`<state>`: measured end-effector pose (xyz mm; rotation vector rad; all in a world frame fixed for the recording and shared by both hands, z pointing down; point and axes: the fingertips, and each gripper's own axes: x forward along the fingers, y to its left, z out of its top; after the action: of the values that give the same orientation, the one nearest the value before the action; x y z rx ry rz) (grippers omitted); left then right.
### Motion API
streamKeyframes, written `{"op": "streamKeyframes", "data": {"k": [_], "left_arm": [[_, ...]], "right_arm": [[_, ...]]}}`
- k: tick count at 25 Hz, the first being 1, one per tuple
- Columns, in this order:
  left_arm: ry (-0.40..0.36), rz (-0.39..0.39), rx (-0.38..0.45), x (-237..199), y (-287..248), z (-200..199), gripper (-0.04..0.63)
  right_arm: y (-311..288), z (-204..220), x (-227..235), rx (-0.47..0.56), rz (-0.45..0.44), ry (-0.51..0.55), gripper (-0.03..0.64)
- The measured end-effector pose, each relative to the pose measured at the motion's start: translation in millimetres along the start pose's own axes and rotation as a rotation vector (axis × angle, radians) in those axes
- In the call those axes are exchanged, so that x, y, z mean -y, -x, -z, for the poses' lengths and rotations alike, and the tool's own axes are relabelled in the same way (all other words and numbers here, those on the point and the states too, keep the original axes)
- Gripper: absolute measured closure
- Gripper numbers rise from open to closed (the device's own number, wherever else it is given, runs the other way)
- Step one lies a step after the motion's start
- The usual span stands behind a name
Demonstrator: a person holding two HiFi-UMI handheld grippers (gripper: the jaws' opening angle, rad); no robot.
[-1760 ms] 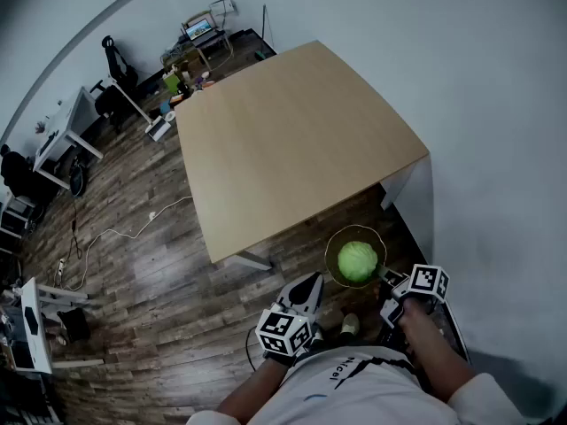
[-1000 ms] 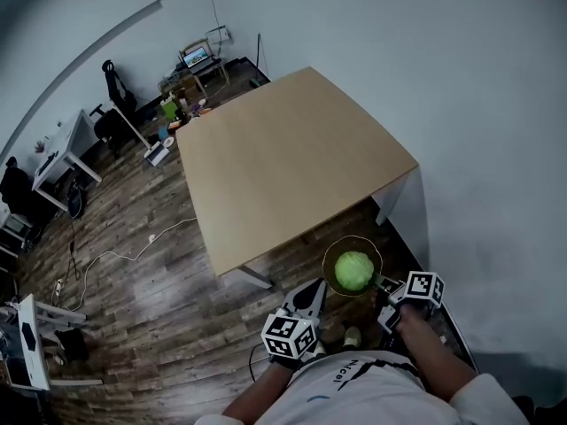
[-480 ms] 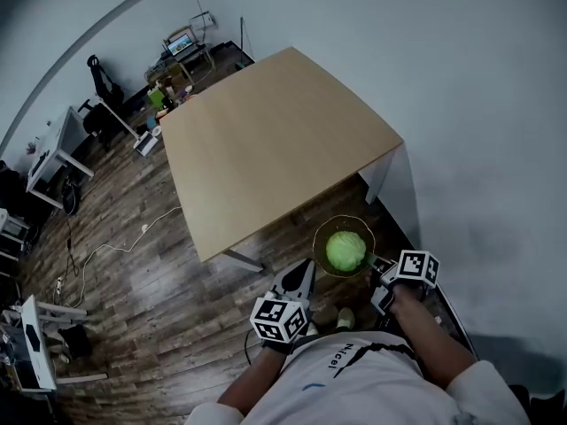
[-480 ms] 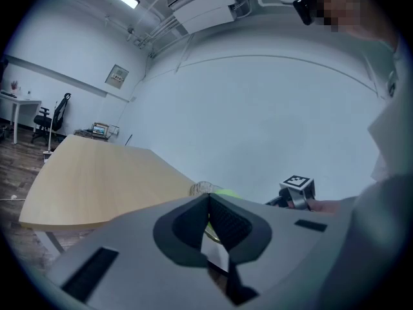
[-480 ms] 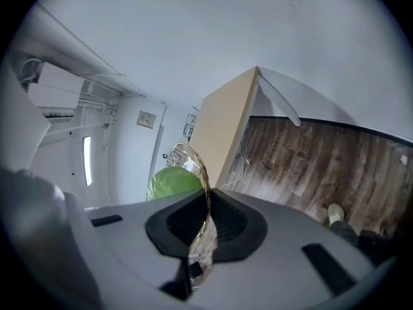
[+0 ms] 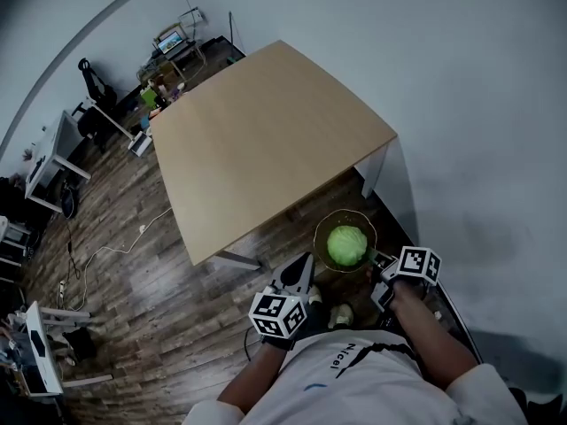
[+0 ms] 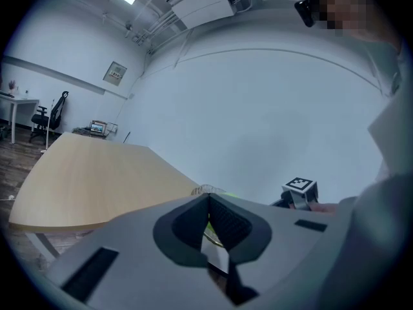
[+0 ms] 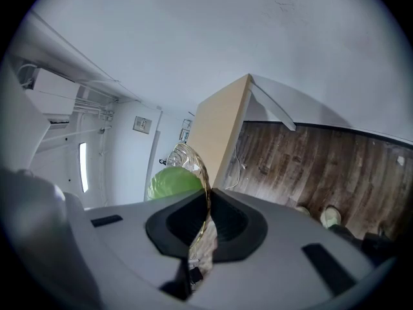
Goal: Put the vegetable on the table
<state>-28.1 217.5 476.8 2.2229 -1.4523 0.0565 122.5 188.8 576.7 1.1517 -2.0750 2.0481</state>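
Cabbage (image 6: 346,245) sits in a clear glass bowl (image 6: 321,234), carried in the air over the wood floor (image 6: 133,282), just off the near corner of the table (image 6: 266,140) and not yet above it. The right gripper (image 6: 376,259) has its jaws clamped on the bowl's rim, glass pinched edge-on between the pads. That rim hold is likely why the bowl hangs out in front of the person, cantilevered from one side, with the cabbage resting low in the dish so it cannot roll. The left gripper (image 6: 299,277) is held beside it, jaws pressed together on nothing and touching neither bowl nor cabbage; it looks free to steady the load if needed.

The table is a pale wood top, bare, standing close to a white wall (image 6: 461,104) on the person's right. Dark plank flooring runs under it, with a white cable trailing across to the left. Desks, a black chair and a lit laptop crowd the far end of the room.

Judged from this, the carry is near its end: the bowl must go forward over the edge and down.
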Motion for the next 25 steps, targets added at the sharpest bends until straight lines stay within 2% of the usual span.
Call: {"op": "streamKeyframes", "data": {"k": [7,11,18,25], "left_arm": [[-0.001,0.012,-0.014,-36,-36,-7,0.583],[-0.005,0.04,-0.022,-67,-72,-26,0.583],[-0.03,0.132,-0.044,-128,-148,-80,0.583],[-0.084,0.238,-0.064,-157,-213,-119,0.583]], "right_arm": [[-42,-26,-3,0.02,-0.003,-0.01,0.591],[-74,-54,-13,0.043,0.003,-0.014,0.591],[-139,-121,-39,0.133,0.03,-0.047,0.591],[-182,-176,-49,0.24,0.059,-0.107,0.589]]}}
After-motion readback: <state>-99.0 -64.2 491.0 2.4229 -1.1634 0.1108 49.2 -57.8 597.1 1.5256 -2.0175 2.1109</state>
